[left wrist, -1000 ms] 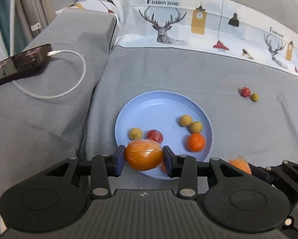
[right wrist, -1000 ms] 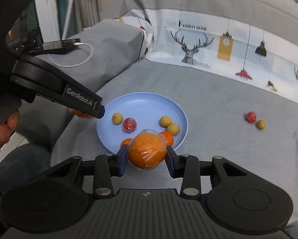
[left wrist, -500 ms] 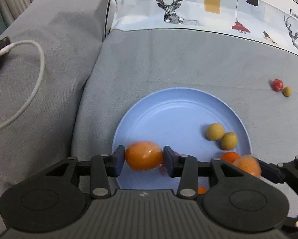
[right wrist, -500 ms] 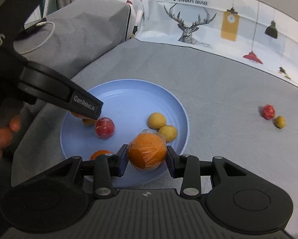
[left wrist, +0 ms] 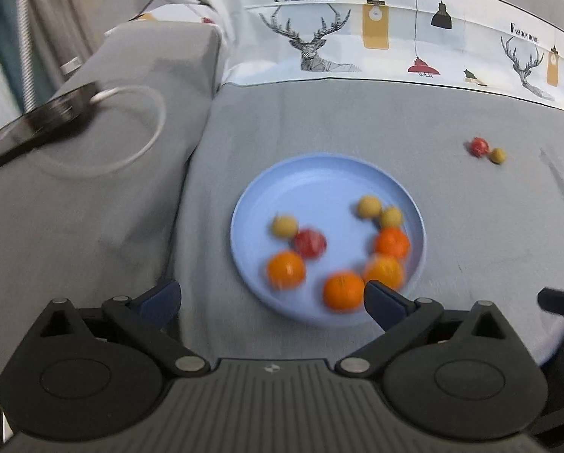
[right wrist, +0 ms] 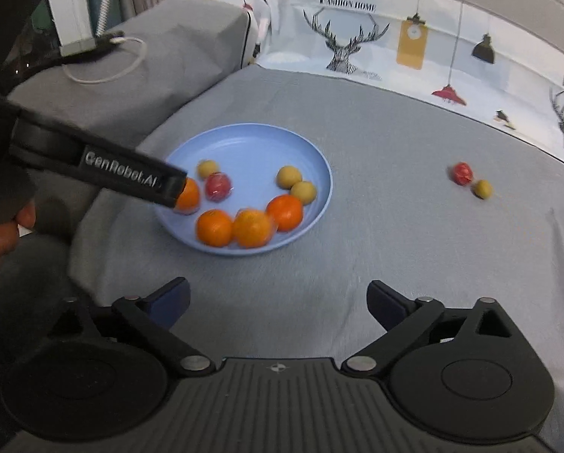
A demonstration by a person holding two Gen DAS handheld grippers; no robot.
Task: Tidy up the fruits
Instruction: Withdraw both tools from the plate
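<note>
Fruits fill the lower half of the blue plate [right wrist: 251,139], which sits left of centre in the right wrist view on the grey sofa cover [right wrist: 376,143]. Four oranges [right wrist: 285,212] curve along the plate's near rim, one of them partly hidden behind the left gripper's finger. A red fruit [right wrist: 218,186] and a small yellow fruit [right wrist: 207,168] lie together at the plate's left, and two more yellow fruits [right wrist: 288,176] touch at its right. Well apart at the right of the frame, a red fruit [right wrist: 462,172] and a yellow one [right wrist: 483,188] lie on the cover just beside each other. The left gripper [left wrist: 272,300] and right gripper [right wrist: 278,298] have just been opening; both stand spread wide with nothing between their jaws.
</note>
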